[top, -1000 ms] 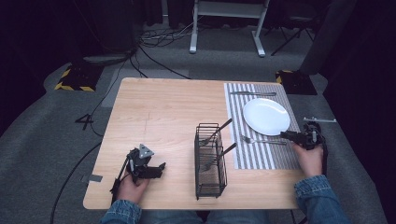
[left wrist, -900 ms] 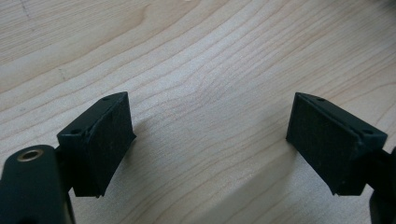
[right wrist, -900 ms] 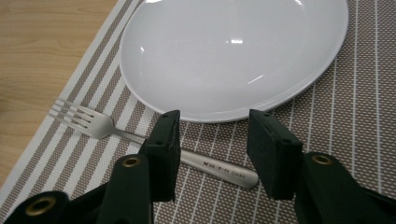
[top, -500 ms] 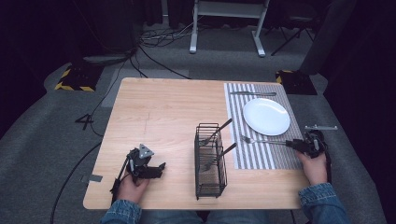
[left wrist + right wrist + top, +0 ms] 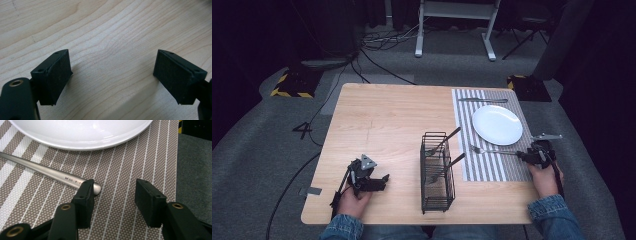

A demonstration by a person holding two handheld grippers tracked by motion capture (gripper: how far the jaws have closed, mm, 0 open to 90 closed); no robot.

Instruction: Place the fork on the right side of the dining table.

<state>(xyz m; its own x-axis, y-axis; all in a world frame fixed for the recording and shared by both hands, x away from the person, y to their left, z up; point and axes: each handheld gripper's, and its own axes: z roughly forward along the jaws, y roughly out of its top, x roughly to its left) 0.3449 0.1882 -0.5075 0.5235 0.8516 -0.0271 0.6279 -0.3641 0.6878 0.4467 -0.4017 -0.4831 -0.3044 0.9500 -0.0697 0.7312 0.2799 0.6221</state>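
A silver fork [image 5: 492,150] lies on the striped placemat [image 5: 482,167] in front of the white plate [image 5: 497,125]. My right gripper [image 5: 523,156] sits at the fork's handle end near the table's right edge. In the right gripper view, my right gripper [image 5: 113,188] is open and its jaws have just been opening. The fork [image 5: 50,172] handle tip lies by the left jaw and no pad presses on it. My left gripper [image 5: 384,181] rests on the wooden table [image 5: 382,125] at the near left. In the left gripper view, my left gripper [image 5: 112,67] is open over bare wood.
A black wire caddy [image 5: 436,172] with utensils standing in it sits mid-table near the front edge. A knife [image 5: 482,100] lies at the placemat's far end. The plate [image 5: 80,132] rim is just beyond the right jaws. Grey carpet surrounds the table.
My right gripper has drawn back slightly along the fork handle toward the table's right edge. The fork stays flat on the mat. The left gripper has not moved.
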